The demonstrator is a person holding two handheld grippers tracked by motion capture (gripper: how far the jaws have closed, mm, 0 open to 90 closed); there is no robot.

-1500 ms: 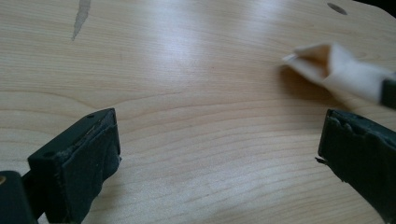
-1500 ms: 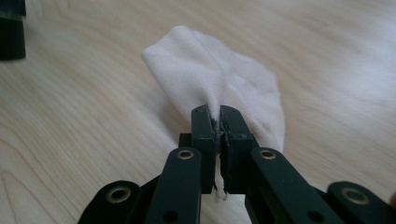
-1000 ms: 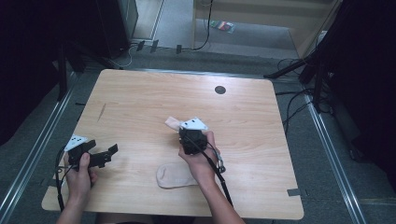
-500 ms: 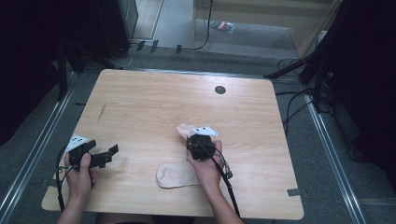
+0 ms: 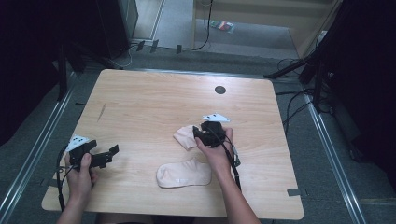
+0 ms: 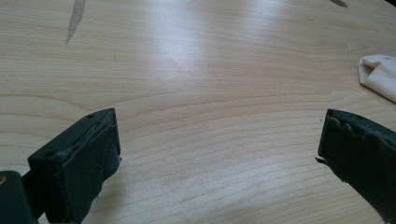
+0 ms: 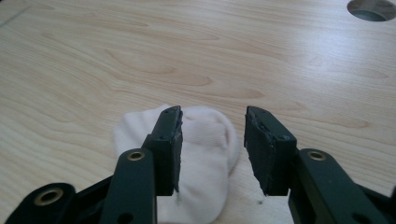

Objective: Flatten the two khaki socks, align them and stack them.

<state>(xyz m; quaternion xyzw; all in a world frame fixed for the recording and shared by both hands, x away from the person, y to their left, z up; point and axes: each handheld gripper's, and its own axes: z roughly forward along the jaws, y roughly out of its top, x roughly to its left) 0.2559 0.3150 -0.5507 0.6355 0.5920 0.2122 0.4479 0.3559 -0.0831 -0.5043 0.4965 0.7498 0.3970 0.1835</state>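
Right gripper (image 5: 200, 135) sits over the upper sock (image 5: 186, 137) near the middle of the counter (image 5: 140, 98); its jaws have just been opening and now stand apart, released, with the sock under and between them but not pinched. In the right gripper view the pads (image 7: 170, 135) hang just above the white sock (image 7: 205, 154), which lies bunched and folded on the wood. Second sock (image 5: 183, 173) lies flat closer to the person, just below the right hand, apart from the first. Left gripper (image 5: 105, 155) rests at the near left of the counter, jaws spread wide with nothing between them; left gripper view has bare wood between its pads (image 6: 88, 158) and a corner of a sock (image 6: 379, 77) far off at the right edge.

Handling guess: socks are light, soft, limp knit, will sag and drape when lifted, not fragile, not slippery against the rubber pads. Best hold is probably a pinch on a doubled edge or the cuff, grabbing enough layers so it doesn't slide out. Wood is smooth, so fabric may drag along.

No brand, label or readable writing on socks or counter. Round dark hole (image 5: 220, 89) at the far side of the counter
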